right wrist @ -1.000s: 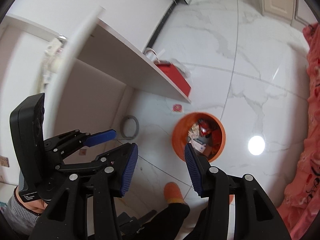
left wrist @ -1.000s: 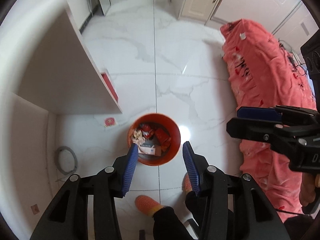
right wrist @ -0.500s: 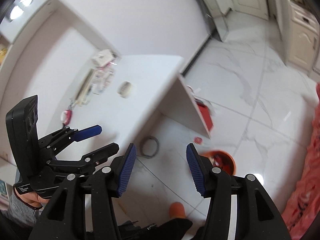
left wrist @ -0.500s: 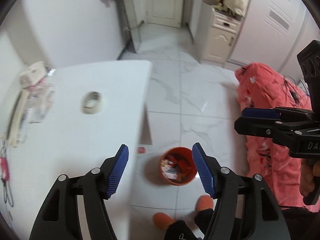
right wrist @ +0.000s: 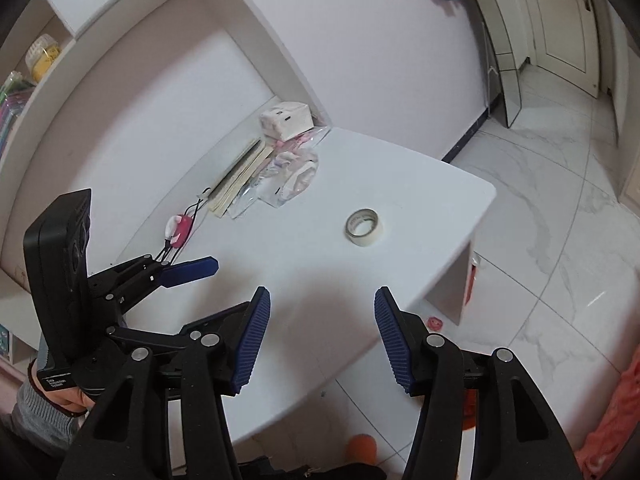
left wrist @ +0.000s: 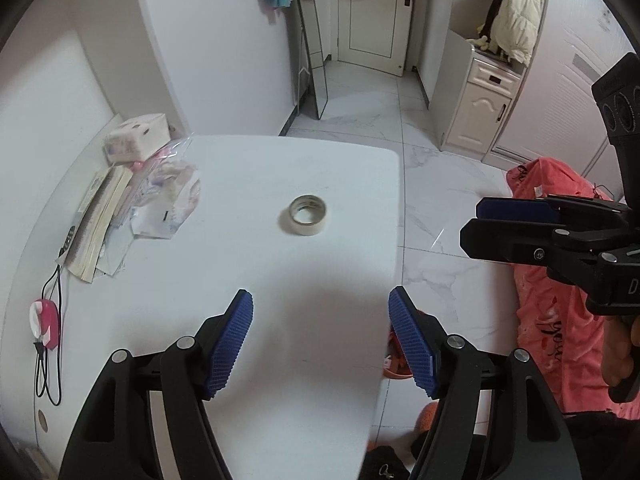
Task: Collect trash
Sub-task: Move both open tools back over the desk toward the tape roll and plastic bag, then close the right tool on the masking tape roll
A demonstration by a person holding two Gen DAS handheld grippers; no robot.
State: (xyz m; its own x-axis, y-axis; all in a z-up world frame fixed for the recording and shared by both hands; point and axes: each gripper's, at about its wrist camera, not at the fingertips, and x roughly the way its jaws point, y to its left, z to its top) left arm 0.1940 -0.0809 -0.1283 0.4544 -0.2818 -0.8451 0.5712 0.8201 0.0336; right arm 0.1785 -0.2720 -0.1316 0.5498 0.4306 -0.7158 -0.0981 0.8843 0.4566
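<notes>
My left gripper (left wrist: 320,336) is open and empty above the near part of the white table (left wrist: 256,280). My right gripper (right wrist: 320,336) is open and empty above the table's near right edge (right wrist: 280,280). A roll of tape (left wrist: 307,214) lies in the middle of the table; it also shows in the right wrist view (right wrist: 365,227). The orange trash bin (left wrist: 394,366) is mostly hidden below the table edge behind my left gripper's right finger. A small piece of red trash (right wrist: 435,323) lies on the floor by the table leg.
At the table's far left are a tissue pack (left wrist: 138,138), a stack of books (left wrist: 98,222), plastic bags (left wrist: 168,200) and a pink device with a cable (left wrist: 44,322). A red-covered bed (left wrist: 560,280) is on the right. The white tiled floor (right wrist: 560,220) stretches toward a door.
Both grippers have risen and tilted up from over the orange bin on the floor to above the table top. Both stayed open and empty.
</notes>
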